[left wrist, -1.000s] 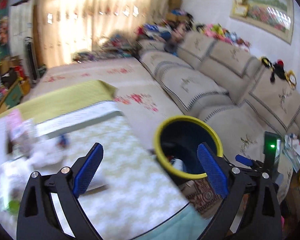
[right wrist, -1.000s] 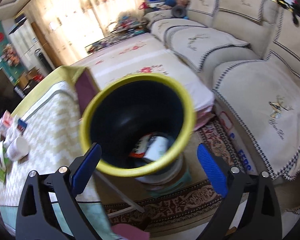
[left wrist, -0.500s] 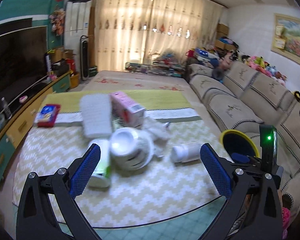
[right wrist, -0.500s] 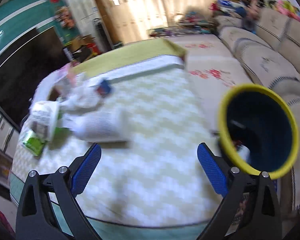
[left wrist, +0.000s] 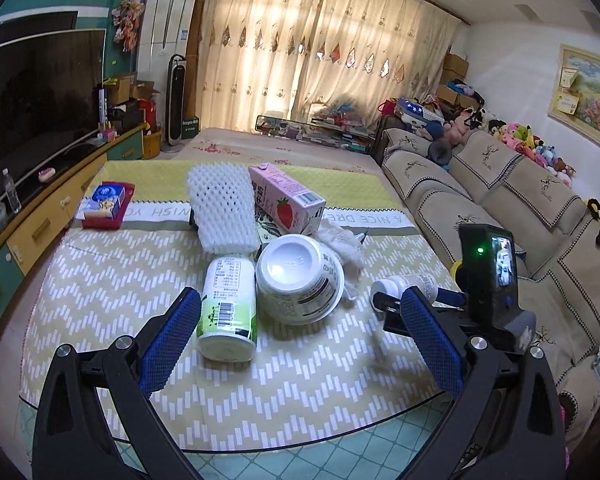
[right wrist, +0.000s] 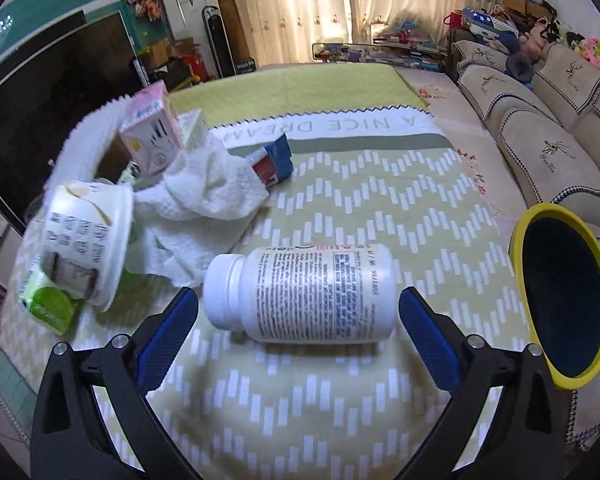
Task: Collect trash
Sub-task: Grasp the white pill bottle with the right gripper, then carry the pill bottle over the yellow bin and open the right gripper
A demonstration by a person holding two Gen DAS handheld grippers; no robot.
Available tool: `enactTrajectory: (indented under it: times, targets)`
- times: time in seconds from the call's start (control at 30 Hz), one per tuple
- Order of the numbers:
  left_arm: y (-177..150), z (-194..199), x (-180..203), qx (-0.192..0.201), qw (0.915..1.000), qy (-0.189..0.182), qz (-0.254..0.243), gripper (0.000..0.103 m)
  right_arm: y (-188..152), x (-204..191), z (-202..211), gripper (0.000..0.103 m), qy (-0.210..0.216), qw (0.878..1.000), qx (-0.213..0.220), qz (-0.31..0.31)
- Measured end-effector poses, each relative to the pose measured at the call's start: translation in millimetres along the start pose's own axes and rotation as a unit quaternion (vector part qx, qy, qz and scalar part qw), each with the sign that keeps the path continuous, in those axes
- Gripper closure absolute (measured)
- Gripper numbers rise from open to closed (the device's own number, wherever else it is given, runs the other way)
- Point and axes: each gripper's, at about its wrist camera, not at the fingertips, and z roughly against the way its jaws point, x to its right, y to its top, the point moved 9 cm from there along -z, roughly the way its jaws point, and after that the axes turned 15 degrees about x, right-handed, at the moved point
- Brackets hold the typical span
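A white pill bottle [right wrist: 312,296] lies on its side on the table, its cap to the left. My right gripper [right wrist: 300,306] is open, with a blue fingertip just off each end of the bottle. To the right, beyond the table edge, stands the yellow-rimmed dark bin [right wrist: 540,210]. My left gripper [left wrist: 300,312] is open above the table in front of a lying green-and-white bottle [left wrist: 228,312] and a tipped white paper tub [left wrist: 300,280]. Behind them are a pink strawberry carton [left wrist: 286,198], a white foam net [left wrist: 222,208] and crumpled tissue [left wrist: 342,244].
A red-and-blue tissue pack [left wrist: 106,204] lies at the table's far left. A small blue-and-red box [right wrist: 274,160] sits behind the tissue. A beige sofa [left wrist: 480,184] runs along the right. A TV and low cabinet [left wrist: 40,208] line the left wall.
Both views have swung away from the bin and back over the table. The right gripper has come down close around the pill bottle. The left gripper now faces the pile of trash.
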Motion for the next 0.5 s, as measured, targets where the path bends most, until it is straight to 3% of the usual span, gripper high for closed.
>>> enactTrajectory:
  times: [0.03,0.07,0.3,0.5]
  targets:
    - [-2,-1,-1,-0.002,1.0,0.0,0.001,0.005,-2,1,0,0.02,-0.004,1.0,0.0,0.002]
    - [-3,-2,-1,-0.003,1.0,0.0,0.001,0.005,-2,1,-1,0.022,-0.006,1.0,0.001,0.002]
    - [-9,-7,4,-0.013,0.9999,-0.004,-0.003,0.005,4,11,13,0.022,0.001,1.0,0.016,-0.007]
    - [-14,-15,19,-0.021,0.9996,-0.013,-0.014,0.005,12,58,37,0.022,-0.03,0.998,0.04,-0.032]
